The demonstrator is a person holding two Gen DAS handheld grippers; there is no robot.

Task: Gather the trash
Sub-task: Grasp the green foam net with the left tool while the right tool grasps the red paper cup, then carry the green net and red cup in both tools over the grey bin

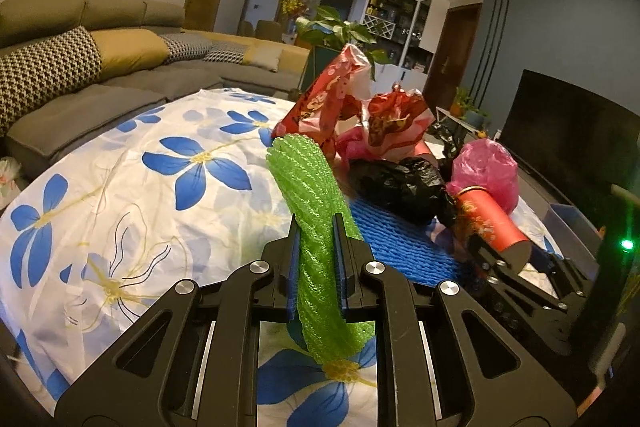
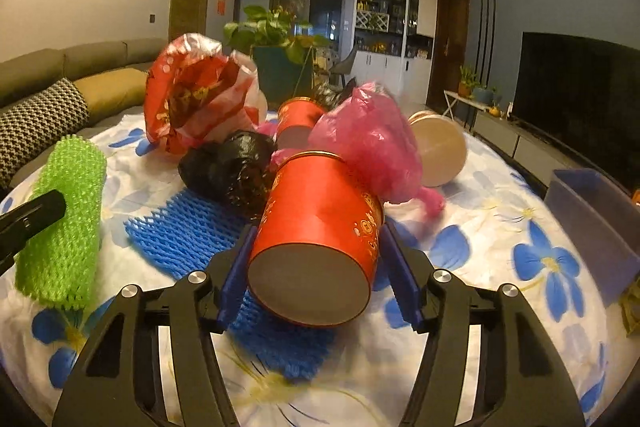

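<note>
My left gripper (image 1: 317, 227) is shut on a green foam net sleeve (image 1: 308, 195) and holds it above the flowered cloth; the sleeve also shows in the right wrist view (image 2: 64, 227). My right gripper (image 2: 316, 231) is shut on a red cardboard tube (image 2: 320, 231), also in the left wrist view (image 1: 490, 223). On the table lie a blue foam net (image 2: 180, 235), a black bag (image 2: 232, 171), a pink bag (image 2: 372, 147), a red-and-white plastic bag (image 2: 192, 95), a second red tube (image 2: 298, 121) and a tan round box (image 2: 440, 151).
The flowered tablecloth (image 1: 132, 179) covers the table. A blue-grey bin (image 2: 592, 227) stands at the table's right edge. A sofa (image 1: 80, 79) is on the left, a TV (image 2: 576, 99) on the right, and a potted plant (image 2: 276, 55) behind the pile.
</note>
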